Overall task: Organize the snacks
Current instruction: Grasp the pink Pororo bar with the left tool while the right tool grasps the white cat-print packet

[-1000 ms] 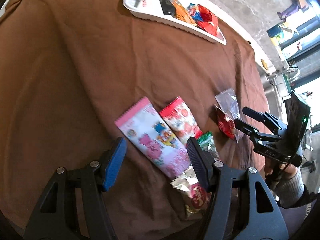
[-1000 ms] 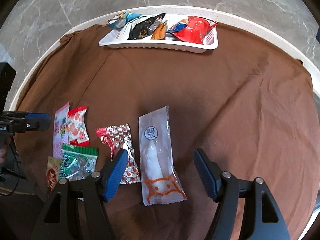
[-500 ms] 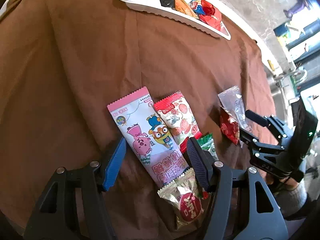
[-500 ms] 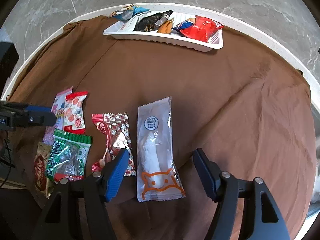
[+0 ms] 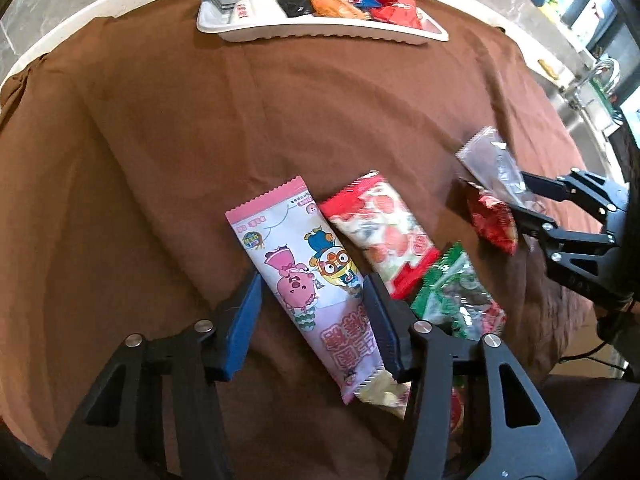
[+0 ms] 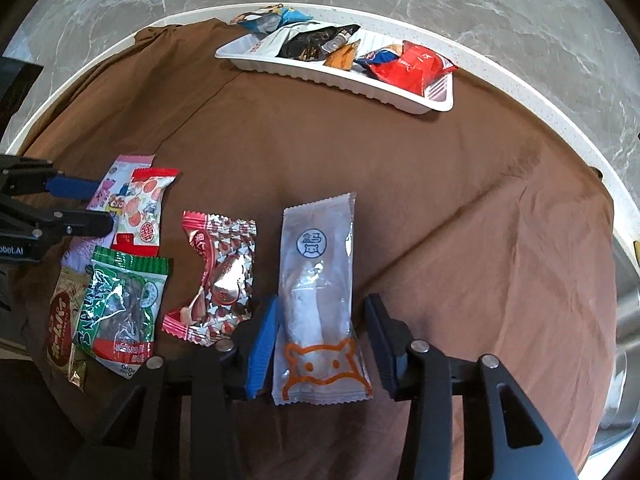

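Observation:
Several snack packets lie on a brown cloth. My left gripper (image 5: 316, 300) is open, its jaws on either side of a pink cartoon packet (image 5: 304, 272). Beside it lie a red strawberry packet (image 5: 380, 232) and a green packet (image 5: 456, 296). My right gripper (image 6: 324, 328) is open, straddling a clear white packet (image 6: 320, 280) with an orange animal print. A red-and-silver packet (image 6: 220, 272) lies just left of it. A white tray (image 6: 304, 70) holding several snacks sits at the far side, and it also shows in the left wrist view (image 5: 320, 34).
The brown cloth (image 6: 440, 220) covers a round white table (image 6: 560, 128) over a marble floor. A gold-and-red packet (image 6: 60, 320) lies at the cloth's near left edge. A sink and counter (image 5: 588, 80) stand beyond the table on the right.
Both grippers have moved down and forward over their packets. The pink packet now lies between the left jaws and the clear white packet between the right jaws. Both stay open.

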`<control>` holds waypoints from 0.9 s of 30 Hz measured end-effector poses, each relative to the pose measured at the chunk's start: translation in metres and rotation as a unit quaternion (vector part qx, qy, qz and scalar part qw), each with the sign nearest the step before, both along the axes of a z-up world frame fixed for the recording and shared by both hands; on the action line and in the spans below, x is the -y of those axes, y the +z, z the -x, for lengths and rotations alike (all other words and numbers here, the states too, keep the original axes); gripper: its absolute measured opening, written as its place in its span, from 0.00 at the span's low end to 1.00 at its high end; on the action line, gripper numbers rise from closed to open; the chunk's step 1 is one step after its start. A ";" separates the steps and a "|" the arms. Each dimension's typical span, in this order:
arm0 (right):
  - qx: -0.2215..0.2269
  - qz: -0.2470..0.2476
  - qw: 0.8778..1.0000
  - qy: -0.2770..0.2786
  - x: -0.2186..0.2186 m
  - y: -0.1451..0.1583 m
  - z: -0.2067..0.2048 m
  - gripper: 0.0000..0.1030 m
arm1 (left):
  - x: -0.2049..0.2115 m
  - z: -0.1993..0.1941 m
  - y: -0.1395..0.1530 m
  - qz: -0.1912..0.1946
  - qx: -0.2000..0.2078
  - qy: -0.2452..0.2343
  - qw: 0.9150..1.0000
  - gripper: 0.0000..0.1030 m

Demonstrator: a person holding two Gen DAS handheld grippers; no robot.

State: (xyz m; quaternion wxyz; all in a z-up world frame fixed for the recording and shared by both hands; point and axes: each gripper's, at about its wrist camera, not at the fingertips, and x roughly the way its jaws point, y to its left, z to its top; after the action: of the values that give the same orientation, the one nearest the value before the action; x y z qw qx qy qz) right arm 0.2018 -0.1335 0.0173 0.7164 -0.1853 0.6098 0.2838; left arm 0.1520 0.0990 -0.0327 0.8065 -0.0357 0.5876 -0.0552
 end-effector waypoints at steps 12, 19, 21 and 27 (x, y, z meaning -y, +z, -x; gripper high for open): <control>0.001 -0.005 1.000 0.002 0.000 -0.001 -0.004 0.44 | 0.014 -0.007 -0.003 -0.060 0.003 -0.016 0.998 0.49; 0.001 -0.012 1.000 -0.001 -0.001 -0.002 -0.007 0.30 | 0.013 -0.002 -0.001 -0.057 0.012 -0.021 0.998 0.28; -0.007 -0.022 1.000 -0.009 0.002 -0.002 -0.011 0.28 | 0.010 -0.002 0.000 -0.043 0.012 -0.018 0.999 0.22; -0.033 -0.061 0.996 -0.049 0.017 0.007 -0.021 0.27 | 0.000 -0.003 0.001 -0.012 0.012 -0.004 1.000 0.18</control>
State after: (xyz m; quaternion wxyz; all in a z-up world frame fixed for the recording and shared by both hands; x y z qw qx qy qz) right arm 0.2232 -0.1505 0.0243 0.7191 -0.1015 0.6230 0.2907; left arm 0.1552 0.0991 -0.0314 0.8138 -0.0233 0.5784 -0.0516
